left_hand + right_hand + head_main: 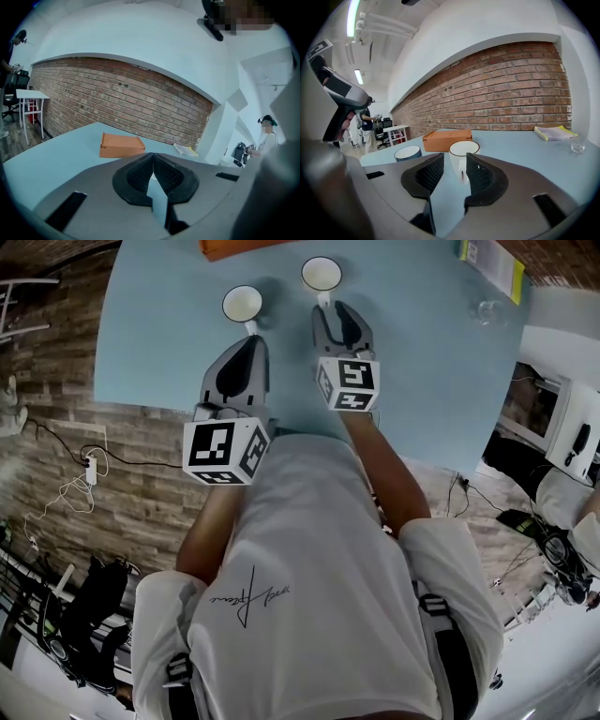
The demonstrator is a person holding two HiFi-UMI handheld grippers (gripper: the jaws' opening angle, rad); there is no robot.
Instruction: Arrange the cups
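Two cups stand on the light blue table (169, 343). The white cup (322, 274) (464, 151) is the farther one, and its handle points back toward me. My right gripper (330, 309) (453, 161) is open, with that handle in the gap between the jaws, close to the right pad. The cup with a dark blue outside (242, 304) (408, 153) stands to its left. Just behind it is my left gripper (247, 341) (153, 157), shut with nothing between its tips. The left gripper view shows no cup.
An orange box (234, 247) (121, 145) (446, 139) lies at the table's far edge behind the cups. A yellow book (492, 263) (555, 133) and a clear glass (486, 311) (578, 145) are at the far right. A brick wall runs behind the table.
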